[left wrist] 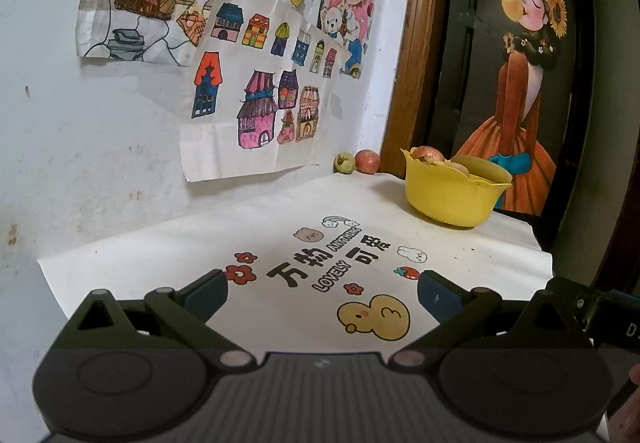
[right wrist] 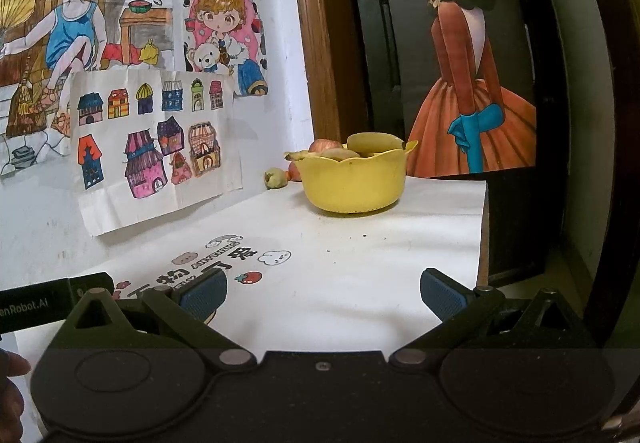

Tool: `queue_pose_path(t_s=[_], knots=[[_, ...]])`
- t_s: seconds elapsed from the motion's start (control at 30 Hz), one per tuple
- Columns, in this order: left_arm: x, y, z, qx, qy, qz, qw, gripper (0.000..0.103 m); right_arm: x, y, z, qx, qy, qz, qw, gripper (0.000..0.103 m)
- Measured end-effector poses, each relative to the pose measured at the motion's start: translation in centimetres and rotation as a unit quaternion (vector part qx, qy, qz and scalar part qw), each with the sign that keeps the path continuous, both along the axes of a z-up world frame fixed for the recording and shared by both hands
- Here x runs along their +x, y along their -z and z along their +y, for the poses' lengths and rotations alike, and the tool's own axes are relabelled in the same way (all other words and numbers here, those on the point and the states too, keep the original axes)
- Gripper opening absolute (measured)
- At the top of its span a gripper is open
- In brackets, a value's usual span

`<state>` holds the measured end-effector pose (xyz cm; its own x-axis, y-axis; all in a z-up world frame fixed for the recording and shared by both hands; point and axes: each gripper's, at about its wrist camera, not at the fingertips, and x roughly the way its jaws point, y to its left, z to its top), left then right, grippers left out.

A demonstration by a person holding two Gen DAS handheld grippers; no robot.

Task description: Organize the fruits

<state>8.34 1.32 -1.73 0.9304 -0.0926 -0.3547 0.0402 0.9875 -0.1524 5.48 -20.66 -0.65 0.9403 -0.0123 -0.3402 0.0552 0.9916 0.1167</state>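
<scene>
both claws are held low over the white printed cloth (left wrist: 168, 243) on the tabletop, well short of the fruit; the left claw (left wrist: 322, 293) is spread wide and empty, and the right claw (right wrist: 323, 293) likewise stands wide with nothing between its blue pads (right wrist: 442, 297); a yellow scalloped bowl (right wrist: 352, 183) at the far edge is seen already loaded with a red apple (right wrist: 324, 145) and pale, pear-like fruit (right wrist: 374, 143); a small green fruit (left wrist: 344, 163) and a second red apple (left wrist: 368, 161) lie just beside each other at the far corner against the wall, outside the bowl; the pick-up of these two strays is judged to be the step in hand; it would best be done one fruit at a time, the green one approached from the open side with the pads closed gently across its widest part, since round fruit may roll off against the wall; the bowl's piled contents should be cleared on release.
</scene>
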Motion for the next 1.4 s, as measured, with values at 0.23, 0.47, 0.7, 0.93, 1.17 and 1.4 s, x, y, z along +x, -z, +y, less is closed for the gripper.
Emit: queue_pose_path(t_s=[0.23,0.47,0.7,0.93,1.17,1.4], knots=[[0.04,0.12,-0.2,0.001,0.003,0.001,1.0,0.103,0.05,0.12,-0.08,0.002,0.0,0.002,1.0,0.102],[0.05,0.14,-0.38,0.001,0.006,0.002,1.0,0.103,-0.01,0.19,-0.22,0.003,0.001,0.002,1.0,0.102],[0.02,0.15,-0.46,0.002,0.006,0.004,1.0,0.103,0.03,0.2,-0.19,0.003,0.001,0.003,1.0,0.102],[0.09,0.15,-0.42,0.002,0.006,0.005,1.0,0.103,-0.01,0.44,-0.38,0.006,-0.002,0.008,1.0,0.102],[0.05,0.1,-0.54,0.004,-0.001,0.009,1.0,0.103,0.01,0.48,-0.44,0.007,-0.002,0.009,1.0,0.102],[0.02,0.1,-0.54,0.005,-0.005,0.011,0.9999,0.103,0.01,0.49,-0.42,0.007,-0.001,0.01,1.0,0.102]])
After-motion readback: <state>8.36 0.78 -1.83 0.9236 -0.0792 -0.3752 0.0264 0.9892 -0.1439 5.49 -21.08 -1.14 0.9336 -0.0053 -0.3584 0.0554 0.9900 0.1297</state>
